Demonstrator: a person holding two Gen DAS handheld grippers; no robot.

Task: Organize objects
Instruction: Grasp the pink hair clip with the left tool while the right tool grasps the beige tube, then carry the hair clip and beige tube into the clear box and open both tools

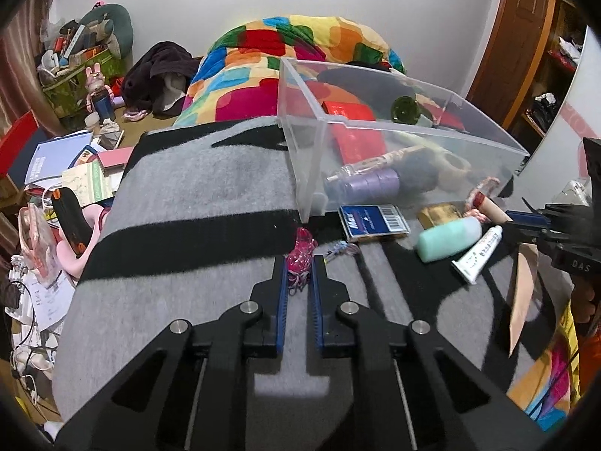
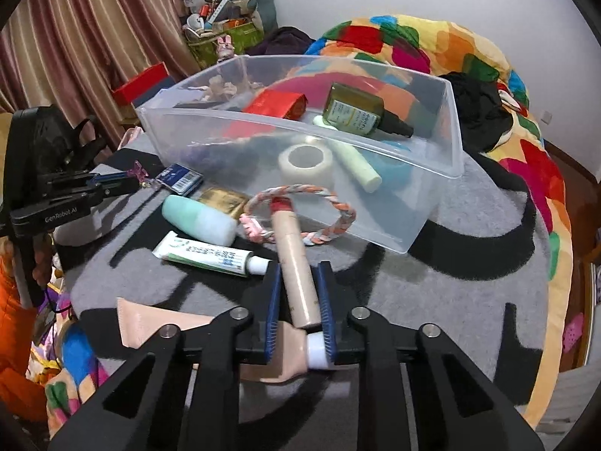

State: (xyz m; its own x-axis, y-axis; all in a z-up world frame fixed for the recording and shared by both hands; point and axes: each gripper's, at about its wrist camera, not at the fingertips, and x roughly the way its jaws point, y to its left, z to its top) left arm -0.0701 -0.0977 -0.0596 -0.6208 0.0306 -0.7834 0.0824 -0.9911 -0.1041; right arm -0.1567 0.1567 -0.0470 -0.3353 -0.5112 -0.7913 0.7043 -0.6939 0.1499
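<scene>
Left wrist view: left gripper (image 1: 299, 263) low over the grey blanket (image 1: 210, 188), jaws narrowed around a pink cord bundle (image 1: 300, 259); firm contact cannot be confirmed.
Bin, left view: clear bin (image 1: 432, 127) stands just beyond, already holding several items.
Right wrist view: right gripper (image 2: 300, 293) closed on a beige tube (image 2: 296, 263), red-capped end pointing toward the bin (image 2: 263, 127).
Loose items: mint bottle (image 2: 199, 221), toothpaste (image 2: 210, 255), braided ring (image 2: 300, 210) (touching the tube's cap), all outside the bin.
Step in hand: judged mid-task, pickup phase.
Next move: lift the tube over the near wall, release inside.
</scene>
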